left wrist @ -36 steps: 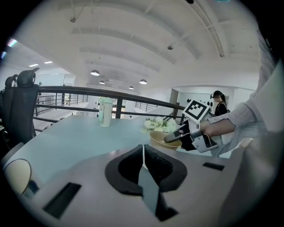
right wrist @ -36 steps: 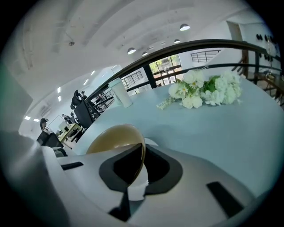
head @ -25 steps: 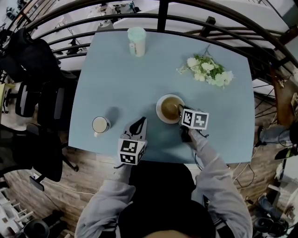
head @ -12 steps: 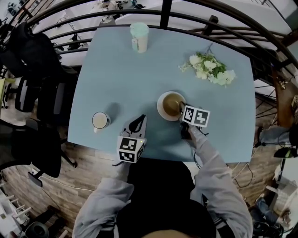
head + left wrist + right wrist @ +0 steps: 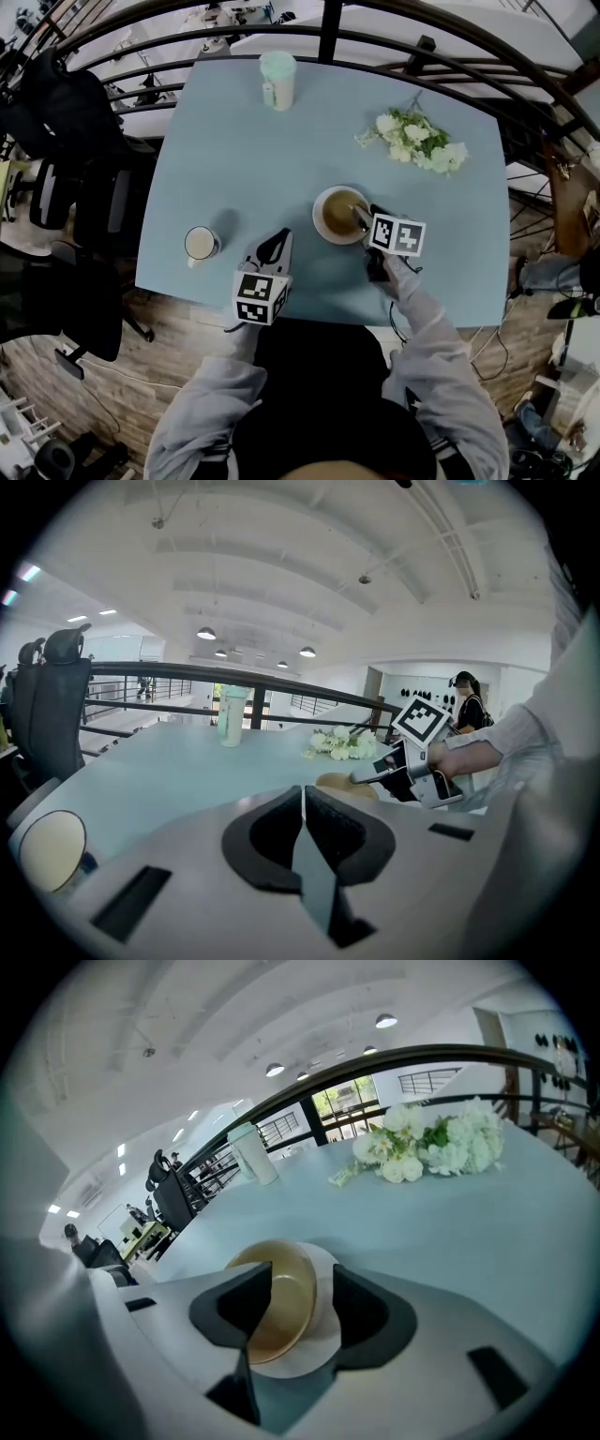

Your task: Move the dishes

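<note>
I count 2 claws, 1 bowl, 1 plate, 1 mug, 1 tumbler and 1 bunch of flowers on 1 pale blue table (image 5: 244,169). The tan round bowl (image 5: 337,214) sits on the white round plate (image 5: 321,232) near the table's front edge, right of centre.

My right claw (image 5: 302,1281) points down at the bowl. Its jaws have just been opening and now stand partly apart. The bowl's near rim and a strip of plate lie between them, but the pads do not press on either. My left claw (image 5: 302,803) hangs over the front edge with its jaws closed together on nothing.

The white mug of pale drink (image 5: 201,244) stands near the front left corner and the pale green tumbler (image 5: 277,81) at the far edge. The bunch of white flowers (image 5: 412,141) lies far right.

From the head view my right claw's marker cube covers most of the claw and the plate's right edge. My right claw's left jaw hides part of the bowl in the right gripper view.

Only the head view shows all 5 things at once. The left gripper view shows just a tan sliver of bowl over its own body, and its edge cuts off the mug. The right gripper view does not take in the mug, and it alone shows the gap beside the rim. I cannot tell what the tumbler holds.
</note>
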Demonstrator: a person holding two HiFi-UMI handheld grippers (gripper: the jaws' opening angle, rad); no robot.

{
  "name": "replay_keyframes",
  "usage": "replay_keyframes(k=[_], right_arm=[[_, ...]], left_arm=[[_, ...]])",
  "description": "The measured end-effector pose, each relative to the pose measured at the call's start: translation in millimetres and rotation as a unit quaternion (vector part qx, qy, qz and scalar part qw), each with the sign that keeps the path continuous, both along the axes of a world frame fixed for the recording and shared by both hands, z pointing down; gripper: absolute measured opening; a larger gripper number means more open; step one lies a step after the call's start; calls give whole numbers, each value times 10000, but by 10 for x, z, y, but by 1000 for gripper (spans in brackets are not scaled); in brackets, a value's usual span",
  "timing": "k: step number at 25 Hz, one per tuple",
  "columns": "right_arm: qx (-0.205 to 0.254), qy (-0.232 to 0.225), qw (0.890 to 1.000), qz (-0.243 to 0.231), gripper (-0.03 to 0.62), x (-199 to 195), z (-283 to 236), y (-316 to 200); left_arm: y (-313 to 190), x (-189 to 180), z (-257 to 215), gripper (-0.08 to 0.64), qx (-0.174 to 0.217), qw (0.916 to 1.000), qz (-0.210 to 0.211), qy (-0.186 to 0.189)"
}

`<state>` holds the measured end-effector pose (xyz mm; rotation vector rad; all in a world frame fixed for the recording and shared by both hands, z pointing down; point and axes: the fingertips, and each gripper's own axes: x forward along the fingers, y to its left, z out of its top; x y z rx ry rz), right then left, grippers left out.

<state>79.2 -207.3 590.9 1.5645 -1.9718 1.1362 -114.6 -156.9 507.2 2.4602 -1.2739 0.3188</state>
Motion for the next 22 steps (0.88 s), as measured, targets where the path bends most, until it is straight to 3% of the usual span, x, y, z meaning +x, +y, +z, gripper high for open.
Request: replay_keyframes(k=[7, 14, 22], right_arm=[[771, 371, 9954, -436, 231, 98, -508, 31], [1006, 41, 9922, -735, 298, 6, -669, 187], [1178, -439, 9790, -1604, 316, -454, -767, 192]], left_arm=[[-57, 15, -171, 25, 191, 9998, -23, 12], [-12, -7, -188, 25, 127, 9996, -241, -9], [132, -106, -154, 25, 56, 9964, -847, -29]])
